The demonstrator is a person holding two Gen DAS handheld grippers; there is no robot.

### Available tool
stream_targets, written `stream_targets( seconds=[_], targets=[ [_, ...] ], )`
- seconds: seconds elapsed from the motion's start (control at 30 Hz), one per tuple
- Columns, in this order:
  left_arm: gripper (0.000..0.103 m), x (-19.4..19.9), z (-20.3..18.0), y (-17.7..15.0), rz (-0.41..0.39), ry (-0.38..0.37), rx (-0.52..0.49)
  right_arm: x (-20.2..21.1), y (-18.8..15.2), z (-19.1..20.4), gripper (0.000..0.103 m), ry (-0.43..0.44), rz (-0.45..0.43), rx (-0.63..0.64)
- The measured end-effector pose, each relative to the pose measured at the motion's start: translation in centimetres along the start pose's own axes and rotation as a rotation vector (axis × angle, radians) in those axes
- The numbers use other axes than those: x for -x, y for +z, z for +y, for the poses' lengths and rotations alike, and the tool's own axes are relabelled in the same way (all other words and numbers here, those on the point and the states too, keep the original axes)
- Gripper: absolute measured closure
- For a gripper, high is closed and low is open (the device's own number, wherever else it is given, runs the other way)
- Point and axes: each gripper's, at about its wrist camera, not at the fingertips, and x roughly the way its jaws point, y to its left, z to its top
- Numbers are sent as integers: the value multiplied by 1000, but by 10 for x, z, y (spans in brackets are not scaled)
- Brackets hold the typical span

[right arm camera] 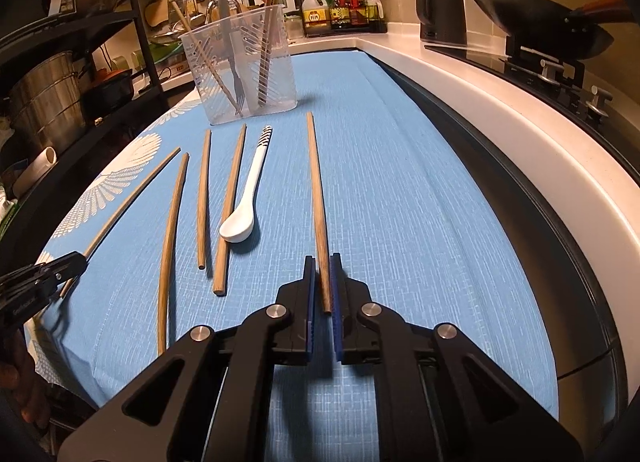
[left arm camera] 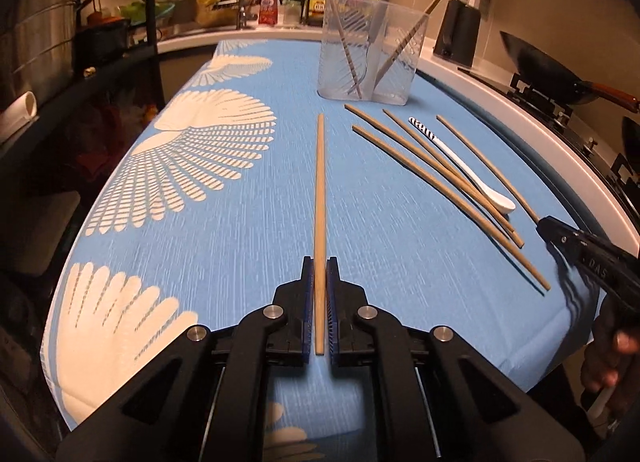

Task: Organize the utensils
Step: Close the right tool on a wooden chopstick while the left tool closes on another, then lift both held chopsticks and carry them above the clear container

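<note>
Clamping near-shut, the left gripper [left arm camera: 320, 262] holds a chopstick [left arm camera: 320, 190] whose long axis runs straight up-frame toward the clear holder [left arm camera: 370, 50] at upper centre. Likewise pinched shut, the right gripper [right arm camera: 323, 260] grips another chopstick [right arm camera: 318, 198], the holder [right arm camera: 240, 66] lying upper left.

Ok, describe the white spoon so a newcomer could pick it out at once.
Start at the clear utensil holder on the blue tablecloth. In front of it lie loose wooden chopsticks. Among them is the white spoon, the only non-wooden piece, with black stripes on its handle end.
</note>
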Motion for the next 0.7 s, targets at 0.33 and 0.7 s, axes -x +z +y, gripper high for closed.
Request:
stream_targets(
  seconds=[0.33, 0.7],
  targets=[
    [96, 3, -6, -13, -106, 19, -16, 1, -6, 4, 93, -18, -62, 28],
    [96, 4, -10, -20, -149, 42, -48, 1, -13, 11, 94, -58, -128, 68]
  ],
)
